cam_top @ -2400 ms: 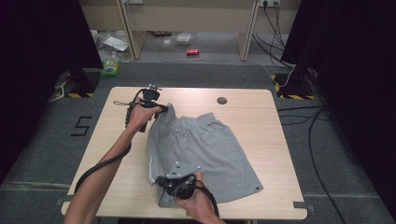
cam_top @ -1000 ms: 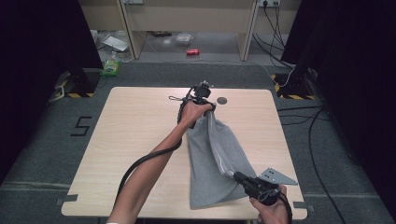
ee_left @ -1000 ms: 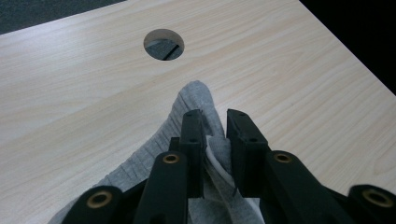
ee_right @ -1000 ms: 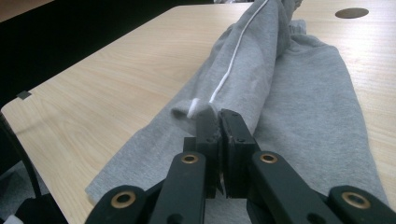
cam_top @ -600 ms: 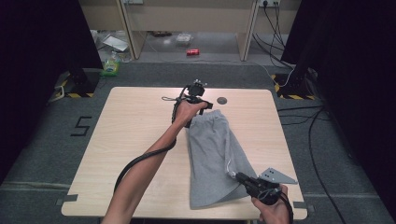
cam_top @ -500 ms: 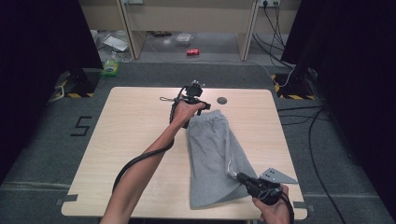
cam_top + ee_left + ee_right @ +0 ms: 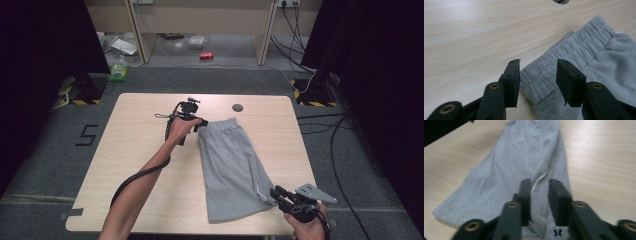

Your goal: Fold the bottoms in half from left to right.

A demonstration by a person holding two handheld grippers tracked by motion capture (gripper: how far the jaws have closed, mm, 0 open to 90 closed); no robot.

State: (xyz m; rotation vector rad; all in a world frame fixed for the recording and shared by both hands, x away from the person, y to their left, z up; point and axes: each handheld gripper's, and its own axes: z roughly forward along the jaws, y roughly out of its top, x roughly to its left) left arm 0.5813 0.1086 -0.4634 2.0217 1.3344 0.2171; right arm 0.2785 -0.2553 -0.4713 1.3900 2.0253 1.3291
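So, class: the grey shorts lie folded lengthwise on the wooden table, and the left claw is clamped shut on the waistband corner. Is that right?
Not quite. The grey shorts do lie folded lengthwise on the wooden table, but the left claw is open. The left gripper view shows its jaws spread apart on either side of the waistband corner, not closed on it.

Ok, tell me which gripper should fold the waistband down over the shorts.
Left. The left gripper hangs open right at the waistband corner of the grey shorts; the right gripper is at the hem end, far from it.

Left tool (image 7: pixel 199 123) agape, right tool (image 7: pixel 276 194) narrower
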